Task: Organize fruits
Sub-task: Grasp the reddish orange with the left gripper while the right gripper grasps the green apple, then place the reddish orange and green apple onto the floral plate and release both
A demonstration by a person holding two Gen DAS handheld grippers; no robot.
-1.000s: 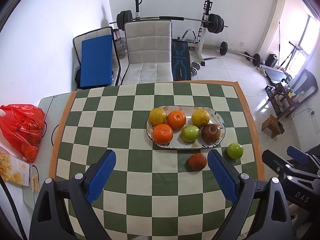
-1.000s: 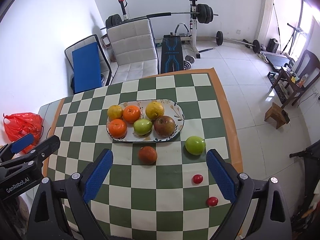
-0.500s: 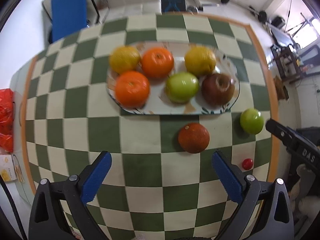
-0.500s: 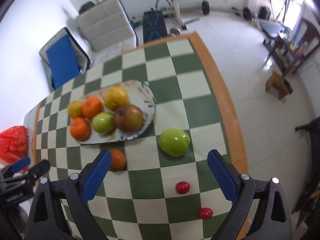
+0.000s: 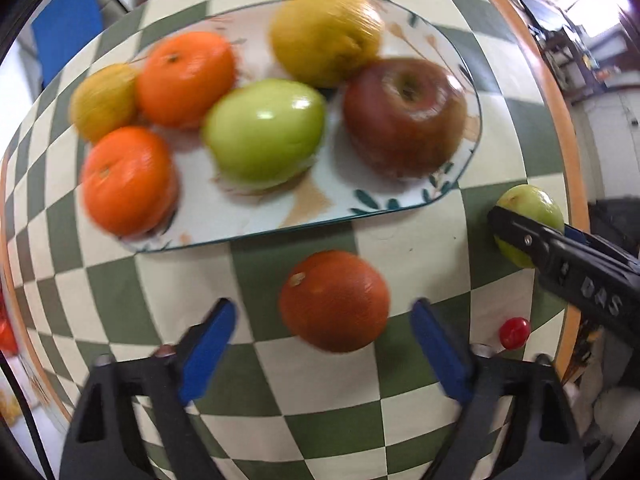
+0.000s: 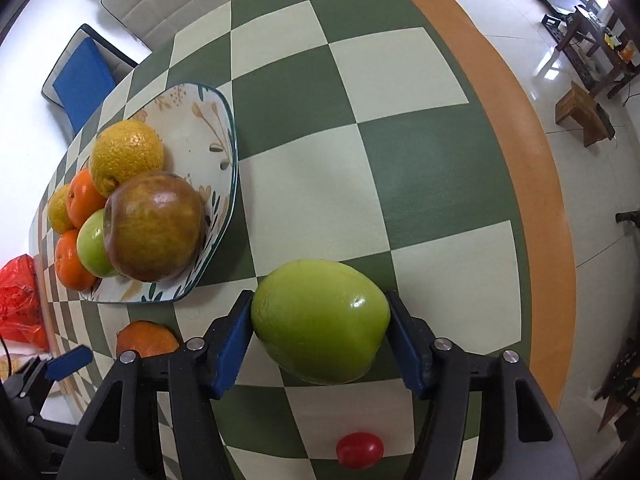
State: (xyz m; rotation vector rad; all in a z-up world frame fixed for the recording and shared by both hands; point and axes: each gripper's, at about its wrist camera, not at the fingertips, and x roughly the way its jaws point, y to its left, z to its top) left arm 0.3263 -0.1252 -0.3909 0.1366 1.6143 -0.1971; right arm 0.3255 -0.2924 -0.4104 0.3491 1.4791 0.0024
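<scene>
Right gripper (image 6: 320,344): its blue pads now flank the loose green apple (image 6: 320,320) at lower centre of the right wrist view, both touching the fruit's sides; half a second ago the jaws stood wide with the apple well ahead of them. The grip appears made, though whether the apple has left the checkered table (image 6: 432,168) cannot be told. Left gripper (image 5: 324,344): jaws apart and empty, now brought down so that the dark orange (image 5: 334,300) lies just ahead, between the pad tips at lower centre, not yet touched. The plate (image 5: 248,208) fills the upper half of that view, carrying six fruits. A cherry tomato (image 6: 359,450) lies under the right gripper. Both loose large fruits are thus lined up for transfer to the plate.
</scene>
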